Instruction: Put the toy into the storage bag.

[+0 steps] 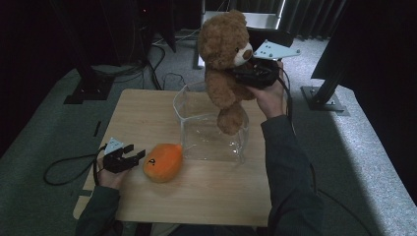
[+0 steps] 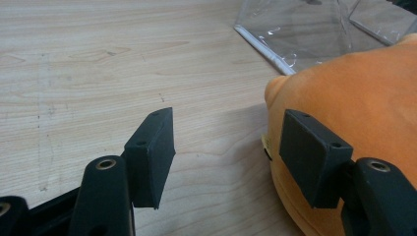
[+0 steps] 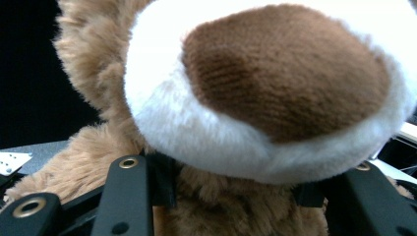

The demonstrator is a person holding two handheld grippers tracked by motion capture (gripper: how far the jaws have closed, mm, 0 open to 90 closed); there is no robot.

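A light wooden table [image 1: 147, 108] stands on grey carpet [image 1: 44, 132], its pale grain plain in the left gripper view [image 2: 98, 59]. Just off its left edge a short dark strip [image 1: 97, 128] lies on the carpet. A black post rises from a flat base plate [image 1: 88, 91] beyond the table's far left corner, and a second base plate [image 1: 324, 98] sits to the far right. Black cables [image 1: 157, 69] loop over the floor behind the table. Dark curtains [image 1: 305, 17] hang at the back, beside a shiny metal box [image 1: 263, 19]
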